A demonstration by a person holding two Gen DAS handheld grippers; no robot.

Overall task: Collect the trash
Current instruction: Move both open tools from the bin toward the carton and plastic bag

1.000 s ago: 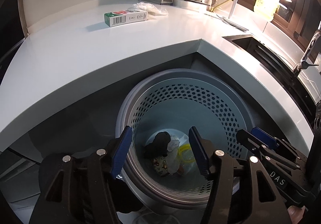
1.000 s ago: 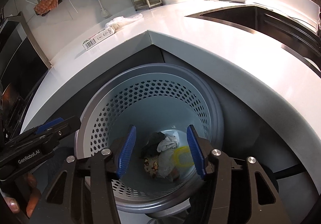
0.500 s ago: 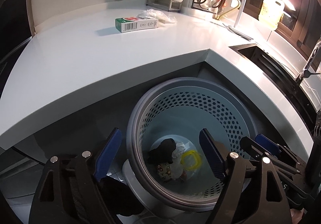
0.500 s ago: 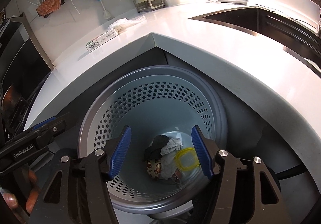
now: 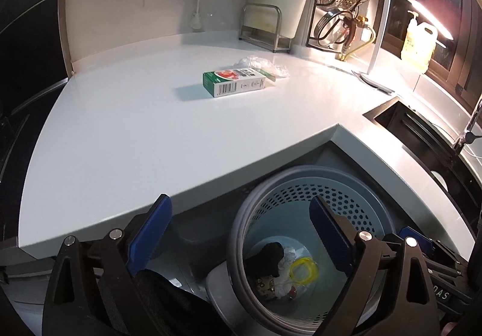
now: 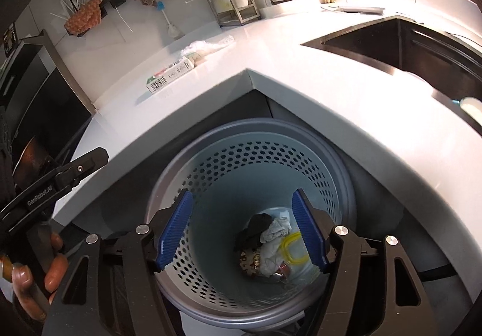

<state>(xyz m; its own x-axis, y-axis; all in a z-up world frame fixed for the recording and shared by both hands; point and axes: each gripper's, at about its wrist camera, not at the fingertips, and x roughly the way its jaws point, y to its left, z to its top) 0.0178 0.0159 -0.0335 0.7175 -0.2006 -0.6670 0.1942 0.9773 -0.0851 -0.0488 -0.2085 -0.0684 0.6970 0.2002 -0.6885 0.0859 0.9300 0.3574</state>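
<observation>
A grey-blue perforated bin (image 5: 238,233) (image 6: 256,128) stands below the counter's inner corner. At its bottom lie a black crumpled scrap (image 5: 268,254) (image 6: 256,229), a white tissue (image 6: 275,230) and a yellow ring (image 5: 302,271) (image 6: 290,248). A green and white carton (image 5: 235,81) (image 6: 168,77) lies on the white counter with crumpled clear plastic (image 5: 265,65) (image 6: 208,47) behind it. My left gripper (image 5: 240,202) hangs up and left of the bin, its jaws opening with nothing between them. Directly over the bin, my right gripper (image 6: 241,194) is also opening and empty.
A dark sink (image 5: 421,131) (image 6: 406,41) is set into the counter at the right. A metal rack (image 5: 262,29), hanging cloths and a soap jug (image 5: 418,41) line the back wall. A person's hand (image 6: 36,269) holds the left gripper's handle.
The left gripper rose and drew back from the bin, which now sits lower right in its view, and its jaws spread much wider. The right gripper's jaws widened; it stayed over the bin.
</observation>
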